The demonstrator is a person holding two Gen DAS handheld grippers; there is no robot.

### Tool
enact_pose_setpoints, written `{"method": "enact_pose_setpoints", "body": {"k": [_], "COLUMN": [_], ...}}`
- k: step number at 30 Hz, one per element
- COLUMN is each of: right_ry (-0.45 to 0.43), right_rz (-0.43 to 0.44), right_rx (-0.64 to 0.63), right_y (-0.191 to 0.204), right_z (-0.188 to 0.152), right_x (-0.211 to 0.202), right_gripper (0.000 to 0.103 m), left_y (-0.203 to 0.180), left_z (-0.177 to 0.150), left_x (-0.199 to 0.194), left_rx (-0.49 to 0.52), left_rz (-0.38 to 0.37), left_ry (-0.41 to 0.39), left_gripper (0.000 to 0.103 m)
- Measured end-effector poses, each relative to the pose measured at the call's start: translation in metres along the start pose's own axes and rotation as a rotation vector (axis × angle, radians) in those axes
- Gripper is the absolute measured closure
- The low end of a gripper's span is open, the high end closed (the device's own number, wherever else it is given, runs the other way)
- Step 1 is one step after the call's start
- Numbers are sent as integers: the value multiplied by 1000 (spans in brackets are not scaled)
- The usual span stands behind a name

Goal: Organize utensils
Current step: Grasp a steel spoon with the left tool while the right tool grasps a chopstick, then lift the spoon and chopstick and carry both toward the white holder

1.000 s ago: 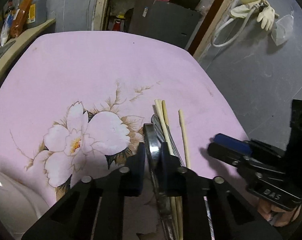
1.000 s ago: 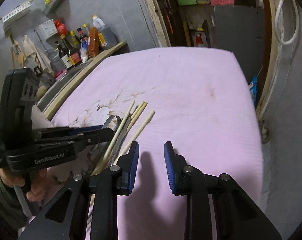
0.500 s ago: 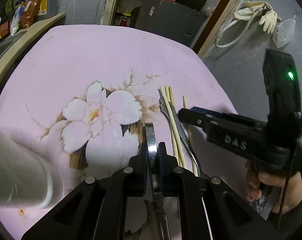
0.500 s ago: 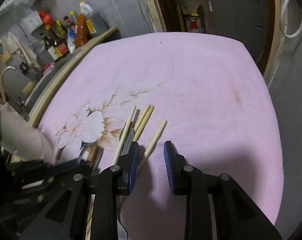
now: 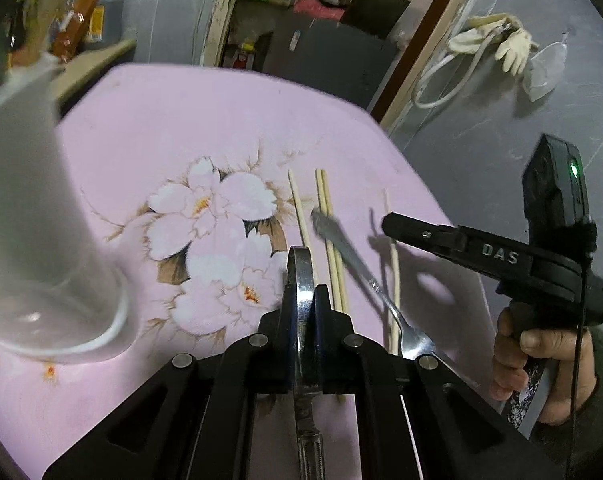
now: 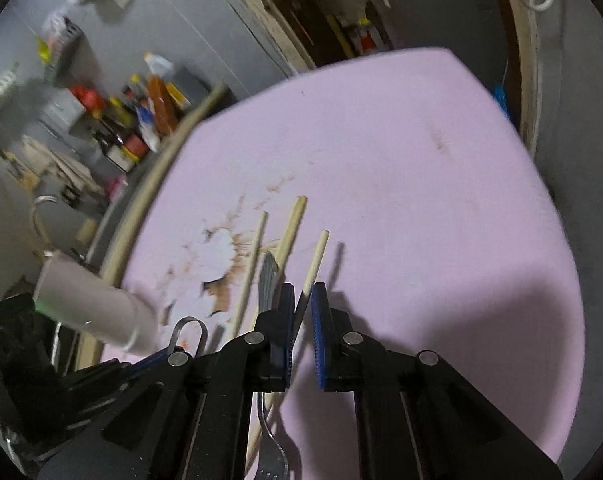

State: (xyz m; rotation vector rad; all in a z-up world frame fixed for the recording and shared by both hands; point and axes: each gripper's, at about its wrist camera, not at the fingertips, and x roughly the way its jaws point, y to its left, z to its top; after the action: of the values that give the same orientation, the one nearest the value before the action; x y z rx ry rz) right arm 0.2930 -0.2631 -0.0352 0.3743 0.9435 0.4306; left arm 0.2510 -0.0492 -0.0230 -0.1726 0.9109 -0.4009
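On the pink flowered cloth (image 5: 173, 120) lie several wooden chopsticks (image 5: 325, 216) and a steel fork (image 5: 353, 264). My left gripper (image 5: 303, 300) is shut on a flat metal utensil (image 5: 299, 268) with a looped end, held above the cloth beside the flower print. My right gripper (image 6: 302, 304) points down at the rightmost chopstick (image 6: 316, 260). Its jaws are closing, and the stick runs between the blue pads (image 6: 319, 320), which press on it. In the left wrist view the right gripper (image 5: 387, 222) reaches in from the right, held by a hand (image 5: 533, 344).
A white plastic cup (image 5: 41, 240) stands on the cloth at the left, close to my left gripper. Bottles (image 6: 149, 116) crowd a wooden counter beyond the cloth's left edge. The cloth ends just right of the chopsticks, by a grey wall with a hose and gloves (image 5: 497, 40).
My left gripper has carried the metal utensil left, towards the cup, which now looms large. My right gripper has dropped over the rightmost chopstick and its jaws have narrowed around it.
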Motion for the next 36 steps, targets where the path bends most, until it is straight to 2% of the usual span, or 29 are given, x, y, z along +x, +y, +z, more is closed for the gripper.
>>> {"method": "enact_pose_setpoints", "body": {"k": [8,12,15,22,32,36], "right_ry": [-343,-445,-517,-610,-714,-755], "right_rz": [9,20,18,27,134,182], "right_rx": [-224,-309,-369,-466,-506,-522], "right_y": [44,65,81,111,159,188], "right_z": [-41,-57,-68,-77,-57,-44], "right_x": [-66,-83,-94,-109,-117,-113], "right_gripper": [97,99,100,100,100,100], "left_y": [-19,-30,-33,-30,17,46], "left_z": [-34,-44,-51,-50,-21,-7], "left_x": [-48,-65,-82,-113,-163,-186], "left_rx": [101,128,135,121,91,75], "left_rz": [42,48,25,10,17,51], "left_ry": [-253,-378,-472,-614,-755,-825], "left_gripper": [98,98,98,98,98,98]}}
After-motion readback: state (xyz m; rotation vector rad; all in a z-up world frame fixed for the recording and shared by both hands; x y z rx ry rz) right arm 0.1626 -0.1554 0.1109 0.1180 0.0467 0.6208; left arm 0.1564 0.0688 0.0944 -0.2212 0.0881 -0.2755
